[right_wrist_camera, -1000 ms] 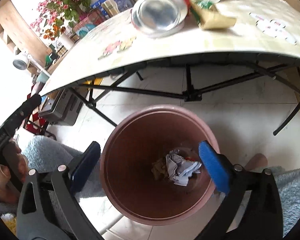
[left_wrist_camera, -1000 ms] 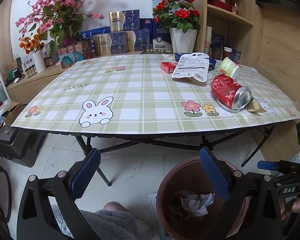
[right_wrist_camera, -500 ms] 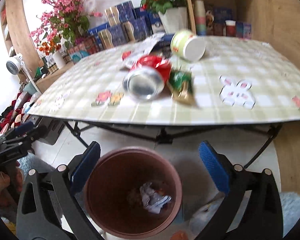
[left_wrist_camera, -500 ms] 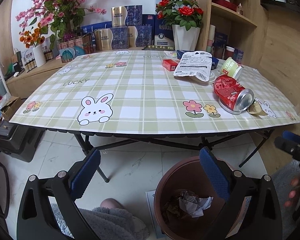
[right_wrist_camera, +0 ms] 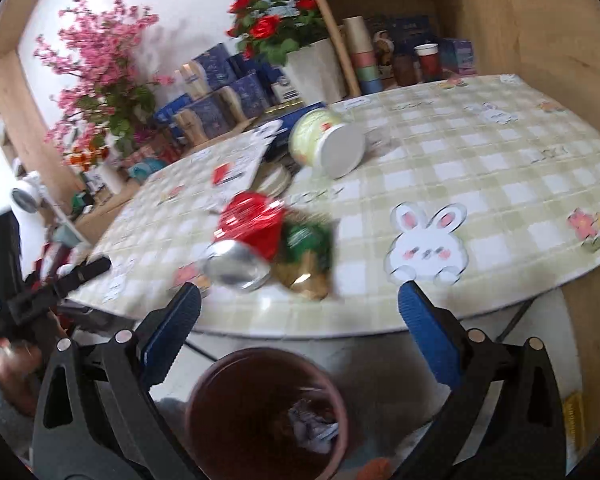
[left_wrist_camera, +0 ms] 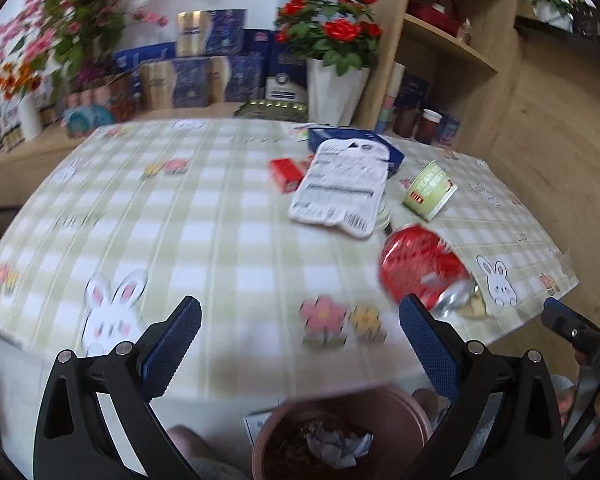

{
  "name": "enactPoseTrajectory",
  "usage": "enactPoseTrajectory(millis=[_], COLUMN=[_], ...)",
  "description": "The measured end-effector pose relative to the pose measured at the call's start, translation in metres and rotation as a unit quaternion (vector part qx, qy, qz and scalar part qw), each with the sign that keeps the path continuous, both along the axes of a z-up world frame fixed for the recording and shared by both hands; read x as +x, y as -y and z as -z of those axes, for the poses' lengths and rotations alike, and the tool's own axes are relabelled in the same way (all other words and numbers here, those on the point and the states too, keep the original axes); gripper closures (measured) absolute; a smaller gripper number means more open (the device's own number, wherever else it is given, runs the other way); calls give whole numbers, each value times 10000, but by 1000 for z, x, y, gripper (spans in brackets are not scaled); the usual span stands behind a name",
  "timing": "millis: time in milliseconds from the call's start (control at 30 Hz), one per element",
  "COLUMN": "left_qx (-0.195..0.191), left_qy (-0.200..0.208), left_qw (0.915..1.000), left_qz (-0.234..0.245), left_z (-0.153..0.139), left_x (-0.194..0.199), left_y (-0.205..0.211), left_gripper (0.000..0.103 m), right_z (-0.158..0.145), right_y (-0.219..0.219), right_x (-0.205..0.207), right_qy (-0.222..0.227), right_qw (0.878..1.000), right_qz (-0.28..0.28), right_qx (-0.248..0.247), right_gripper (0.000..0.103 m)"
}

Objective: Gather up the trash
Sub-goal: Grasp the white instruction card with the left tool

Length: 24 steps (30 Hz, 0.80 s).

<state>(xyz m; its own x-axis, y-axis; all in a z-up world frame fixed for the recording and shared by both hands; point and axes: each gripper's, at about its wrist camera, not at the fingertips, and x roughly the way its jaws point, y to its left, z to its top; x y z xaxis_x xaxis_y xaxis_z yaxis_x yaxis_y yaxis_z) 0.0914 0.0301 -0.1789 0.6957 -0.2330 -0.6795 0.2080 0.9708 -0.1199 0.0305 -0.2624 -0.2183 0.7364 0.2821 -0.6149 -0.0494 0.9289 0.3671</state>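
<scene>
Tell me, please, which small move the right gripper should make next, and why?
Probably ease the right gripper forward and a little left, over the table edge, toward the crushed red can. Both grippers are open and empty, and the can lies on its side close to that edge, the nearest trash, beside a green wrapper. The brown bin stands just below for the drop.

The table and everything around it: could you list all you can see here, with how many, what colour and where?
Table: one, green-and-white check cloth, centre.
Can: one, red, lying near the front edge.
Wrapper: one, green and gold, beside the can.
Cup: one, green and white, on its side.
Flat packet: one, white, mid-table.
Small box: one, red, left of the packet.
Bin: one, brown, on the floor, crumpled paper inside.
Rose pot: one, white, behind the table.
Left tool: blue pads, open.
Right tool: blue pads, open.
</scene>
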Motion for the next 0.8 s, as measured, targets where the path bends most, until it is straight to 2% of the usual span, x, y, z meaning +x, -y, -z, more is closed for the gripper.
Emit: enactPoseTrajectory(millis=[133, 267, 467, 667, 800], left_qx=[198, 467, 1377, 2096, 2293], left_qy=[-1, -128, -252, -269, -450], left_qw=[9993, 9976, 9888, 9766, 9722], left_qz=[319, 487, 512, 408, 174], left_z=[-7, -1, 21, 36, 43], left_x=[55, 105, 164, 194, 213], left_y=[42, 80, 131, 152, 149], left_gripper=[6, 6, 6, 6, 6], right_z=[-6, -6, 3, 15, 21], right_y=[13, 25, 46, 57, 63], right_x=[19, 33, 47, 51, 52], right_qy=[17, 26, -19, -138, -203], right_qw=[10000, 10000, 9993, 9987, 9981], right_qz=[-5, 70, 267, 368, 439], right_qx=[-13, 8, 279, 333, 391], right_gripper=[6, 6, 6, 6, 6])
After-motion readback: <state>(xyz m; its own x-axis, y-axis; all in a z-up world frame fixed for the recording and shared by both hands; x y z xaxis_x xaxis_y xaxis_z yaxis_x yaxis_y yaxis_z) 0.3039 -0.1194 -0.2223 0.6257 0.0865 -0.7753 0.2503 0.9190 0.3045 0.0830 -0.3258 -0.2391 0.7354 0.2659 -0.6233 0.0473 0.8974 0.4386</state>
